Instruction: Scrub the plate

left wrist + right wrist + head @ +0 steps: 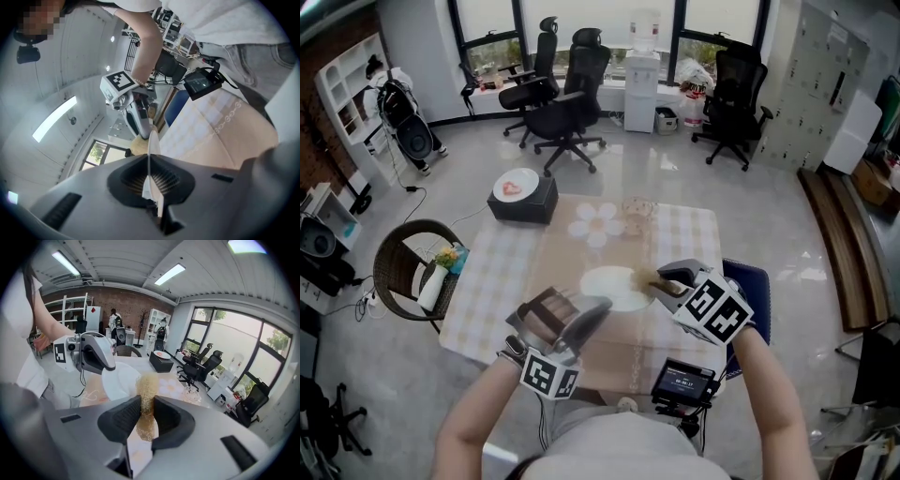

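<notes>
Left gripper (151, 177) is clamped on the rim of the white plate (151, 140), holding it over the checked table (492, 281). The right gripper (146, 414), opposite it across the plate, pinches a tan fibrous scrubber (146, 383) whose tip sits at the plate's face; I cannot confirm contact. To scrub well, I judge the scrubber should press flat and sweep in small circles against a firm left grip, since a rim hold may let the plate pivot. Beyond the plate a flower-shaped mat (598, 223) and a glass item (637, 208) lie well apart, leaving room. On the plate's near side a small screen device (682, 380) needs avoiding.
</notes>
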The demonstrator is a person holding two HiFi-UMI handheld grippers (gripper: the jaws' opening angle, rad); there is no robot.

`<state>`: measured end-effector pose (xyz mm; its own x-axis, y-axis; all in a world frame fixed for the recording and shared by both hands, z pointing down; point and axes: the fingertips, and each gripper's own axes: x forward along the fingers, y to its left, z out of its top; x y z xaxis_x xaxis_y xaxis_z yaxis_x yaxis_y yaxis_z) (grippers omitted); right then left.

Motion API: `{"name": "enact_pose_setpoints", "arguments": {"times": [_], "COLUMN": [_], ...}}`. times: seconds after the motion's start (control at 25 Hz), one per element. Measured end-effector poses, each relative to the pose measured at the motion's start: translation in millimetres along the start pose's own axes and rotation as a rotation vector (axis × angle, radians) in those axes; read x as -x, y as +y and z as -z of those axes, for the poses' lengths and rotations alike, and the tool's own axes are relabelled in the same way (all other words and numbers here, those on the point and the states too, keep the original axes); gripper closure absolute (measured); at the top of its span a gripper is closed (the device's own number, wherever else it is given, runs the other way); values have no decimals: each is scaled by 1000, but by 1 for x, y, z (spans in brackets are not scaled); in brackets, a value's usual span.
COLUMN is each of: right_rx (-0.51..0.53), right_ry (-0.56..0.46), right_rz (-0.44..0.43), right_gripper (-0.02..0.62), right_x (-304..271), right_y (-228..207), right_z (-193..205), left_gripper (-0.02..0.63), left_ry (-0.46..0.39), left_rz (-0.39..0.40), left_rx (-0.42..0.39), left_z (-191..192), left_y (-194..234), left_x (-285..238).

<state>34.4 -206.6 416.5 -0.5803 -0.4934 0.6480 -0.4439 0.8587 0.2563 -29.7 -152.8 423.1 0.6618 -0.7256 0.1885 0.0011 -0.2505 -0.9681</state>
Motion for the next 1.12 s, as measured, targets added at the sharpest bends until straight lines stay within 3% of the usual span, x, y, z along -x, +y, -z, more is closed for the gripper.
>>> {"name": "enact_pose_setpoints", "arguments": {"times": [0.28,0.52,0.76,1.12], "right_rx": [-8,-192,-312,-291], "right_ry": [-98,-156,-193,-130], "right_rz": [-26,-135,-173,-182], "right_gripper": [505,505,505,505], "right_x": [20,24,17,6], "right_y": [11,29,36,43], "right_z": [-30,-38,-42,-29], "left_gripper": [583,583,583,583], "left_ry": [-7,-7,-12,-14], "left_rz": [-36,-67,-84,-95], "left_rx": [-103,-175,-243,-305], "left_z": [4,5,0,-9], "left_y": [-6,-9,-7,-12], "left_x": [-8,-11,-13,-6]}}
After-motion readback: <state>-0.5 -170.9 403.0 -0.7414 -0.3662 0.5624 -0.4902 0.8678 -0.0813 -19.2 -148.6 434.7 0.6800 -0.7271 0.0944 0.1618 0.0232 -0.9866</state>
